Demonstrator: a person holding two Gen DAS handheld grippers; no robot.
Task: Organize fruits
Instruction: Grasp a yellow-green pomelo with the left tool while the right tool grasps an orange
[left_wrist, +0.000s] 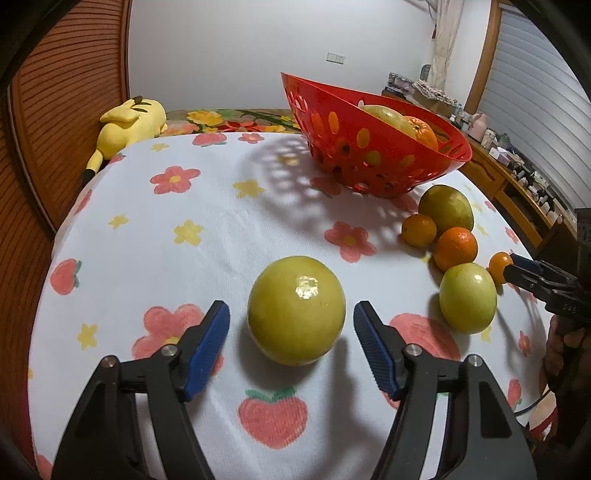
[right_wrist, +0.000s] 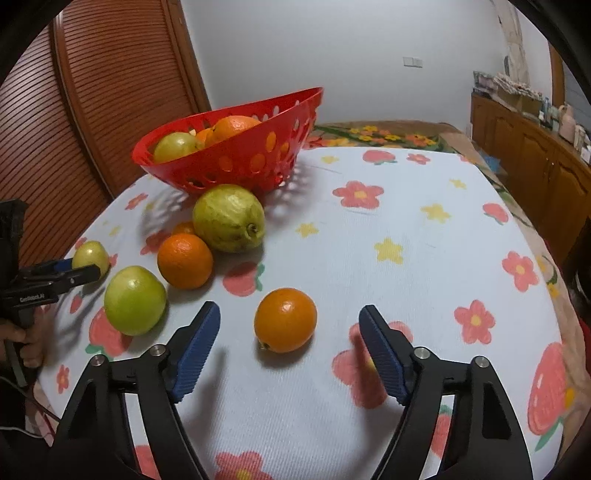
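My left gripper (left_wrist: 291, 321) is open, its blue pads on either side of a yellow-green round fruit (left_wrist: 296, 310) lying on the flowered cloth. My right gripper (right_wrist: 290, 326) is open around a small orange (right_wrist: 285, 319), not touching it. The same orange (left_wrist: 499, 266) shows in the left wrist view by the right gripper's tip. A red perforated basket (left_wrist: 369, 147) (right_wrist: 236, 158) holds an orange and a green fruit. Loose beside it lie a guava (right_wrist: 229, 218), an orange (right_wrist: 184, 260), a smaller orange (right_wrist: 183, 228) and a green fruit (right_wrist: 135, 300).
A flowered white cloth (left_wrist: 207, 206) covers the table. A yellow plush toy (left_wrist: 127, 125) lies at the far left edge. A slatted wooden door (right_wrist: 92, 110) stands behind the basket. A wooden cabinet (right_wrist: 535, 155) with clutter runs along the right.
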